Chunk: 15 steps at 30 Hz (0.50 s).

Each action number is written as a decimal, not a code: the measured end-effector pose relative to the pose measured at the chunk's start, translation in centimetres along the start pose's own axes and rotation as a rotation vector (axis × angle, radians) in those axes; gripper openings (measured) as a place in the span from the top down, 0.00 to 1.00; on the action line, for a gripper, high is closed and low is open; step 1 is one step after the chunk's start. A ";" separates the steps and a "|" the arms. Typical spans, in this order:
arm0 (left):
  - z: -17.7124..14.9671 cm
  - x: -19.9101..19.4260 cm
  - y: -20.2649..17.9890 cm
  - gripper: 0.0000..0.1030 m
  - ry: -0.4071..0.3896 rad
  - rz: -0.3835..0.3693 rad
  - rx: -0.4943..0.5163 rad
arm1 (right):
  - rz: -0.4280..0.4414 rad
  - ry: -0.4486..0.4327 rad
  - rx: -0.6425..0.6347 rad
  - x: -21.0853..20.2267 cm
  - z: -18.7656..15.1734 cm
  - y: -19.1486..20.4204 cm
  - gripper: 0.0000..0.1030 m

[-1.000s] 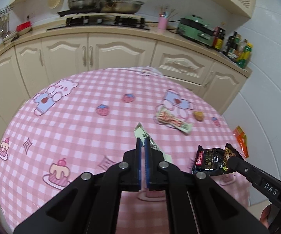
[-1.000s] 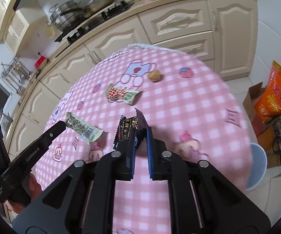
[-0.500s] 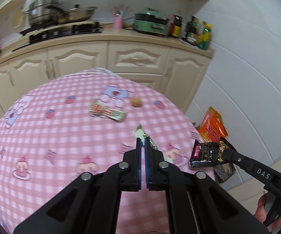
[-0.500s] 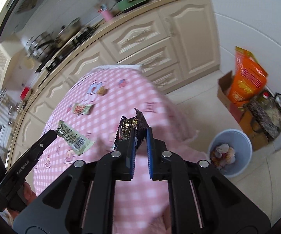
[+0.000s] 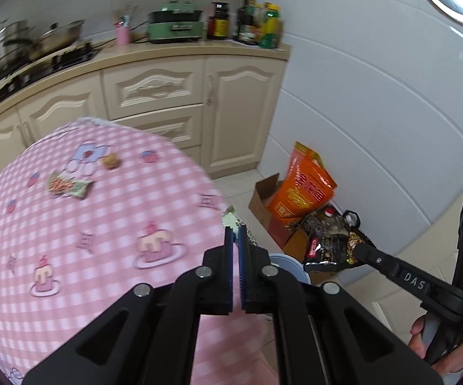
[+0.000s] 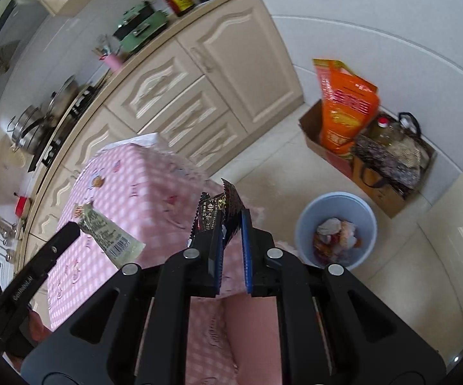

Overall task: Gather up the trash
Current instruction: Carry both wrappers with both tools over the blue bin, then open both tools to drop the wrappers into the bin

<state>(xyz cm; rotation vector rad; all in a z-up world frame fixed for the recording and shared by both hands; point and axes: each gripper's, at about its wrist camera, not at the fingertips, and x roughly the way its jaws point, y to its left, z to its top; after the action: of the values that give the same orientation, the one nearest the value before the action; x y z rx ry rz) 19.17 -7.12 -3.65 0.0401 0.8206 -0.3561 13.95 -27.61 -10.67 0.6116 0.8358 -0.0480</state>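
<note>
The surface [image 5: 71, 240] wears a pink checked cloth printed with bears, strawberries and cakes, and cream cabinets [image 5: 154, 96] run behind it under a counter holding a green cooker [image 5: 175, 25] and dark bottles [image 5: 241, 21]. On the tiled floor a cardboard box [image 6: 315, 134] holds an orange bag [image 6: 344, 106] with writing too blurred to read. Just beside it stands a pale blue bin [image 6: 337, 227], crumpled waste already inside. The right gripper [image 6: 231, 221] is clamped on a black snack wrapper [image 6: 218, 207] with gold characters, held up between the surface's edge and the bin; "DAS" reads on its finger in the left view. The left gripper [image 5: 235, 240] is pinched tight on a green wrapper [image 6: 109, 234] showing a barcode, over the surface's edge; its arm carries small white lettering, too small to read surely. Still on the cloth lie a red-and-green wrapper [image 5: 69, 186] and a small brown lump [image 5: 111, 161].
</note>
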 end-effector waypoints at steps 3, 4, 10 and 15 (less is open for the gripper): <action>0.0 1.2 -2.6 0.97 0.027 -0.014 0.040 | -0.002 0.005 0.029 -0.4 -0.2 -2.2 0.90; 0.0 1.6 -3.2 0.97 0.034 -0.017 0.049 | -0.006 0.004 0.038 -0.6 -0.2 -3.0 0.90; -0.8 4.8 -7.4 0.97 0.111 -0.036 0.115 | -0.044 0.009 0.100 -0.8 -0.3 -7.3 0.90; -1.8 8.1 -10.0 0.97 0.182 -0.040 0.153 | -0.069 0.033 0.140 -0.3 -0.3 -10.2 0.90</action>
<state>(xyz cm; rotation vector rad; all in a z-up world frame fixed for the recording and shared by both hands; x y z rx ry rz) 19.66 -18.61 -9.73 0.2016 0.9742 -0.4574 10.80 -36.01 -15.61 0.7159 0.8907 -0.1607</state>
